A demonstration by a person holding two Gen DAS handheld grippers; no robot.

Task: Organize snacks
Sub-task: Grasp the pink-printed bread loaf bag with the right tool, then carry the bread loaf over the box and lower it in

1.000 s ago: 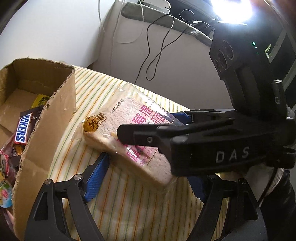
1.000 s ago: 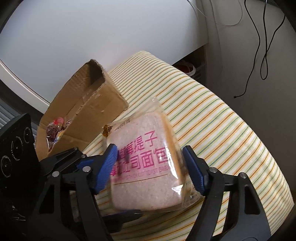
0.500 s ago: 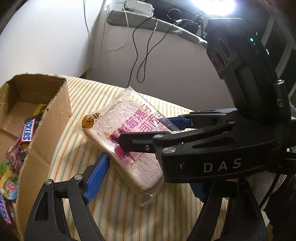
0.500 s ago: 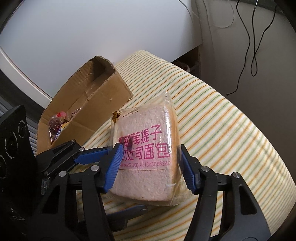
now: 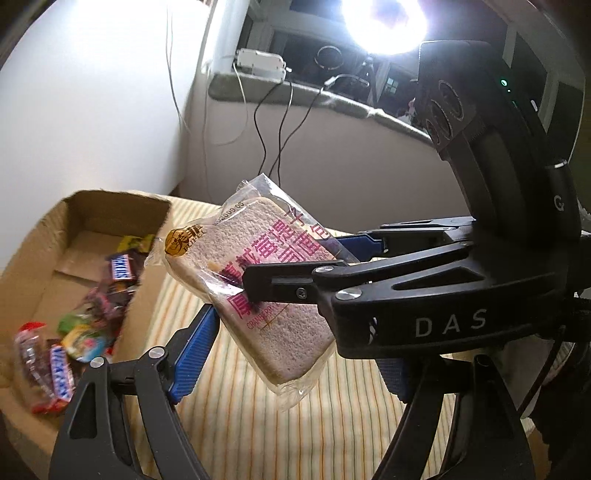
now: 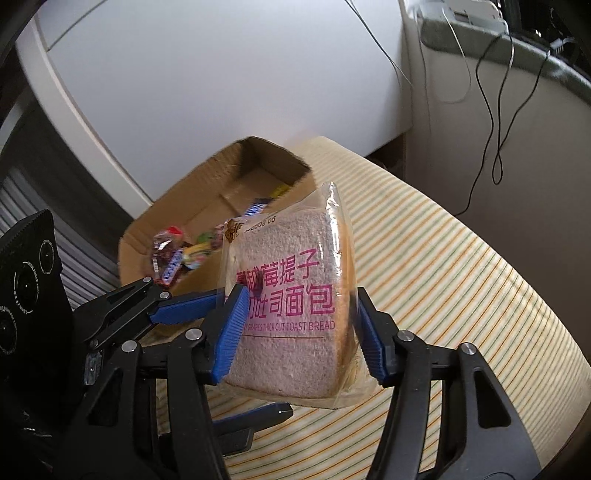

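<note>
A white wall point(image 6: 221, 92) backs a desk covered in a cream cloth point(image 6: 461, 266) with thin orange and green stripes, and a bright lamp point(image 5: 384, 22) glares from the sill beyond, where black cables point(image 6: 495, 110) hang down a beige panel.

At the far left of the desk sits an open cardboard box point(image 5: 33, 258), its flaps up. Inside lies a jumble of wrapped sweets and chocolate bars point(image 5: 62, 343), among them Snickers bars.

The right gripper point(image 6: 299, 332) holds a packet of toast bread point(image 6: 291, 306) in clear wrap with pink lettering. Its blue-padded jaws are closed against the two side edges of the slice, near the lower half. The packet hangs in the air above the striped cloth, tilted, clear of the surface, just beside the near wall of the box and not over its opening as far as I can tell.

The left gripper point(image 5: 291, 354) sits close under and behind the packet point(image 5: 258, 280). One blue pad point(image 5: 192, 354) shows just below the packet's lower left edge; the other is mostly hidden behind the right gripper's black body point(image 5: 424, 299). The left jaws stand wide, with the bread between them but not pinched.
</note>
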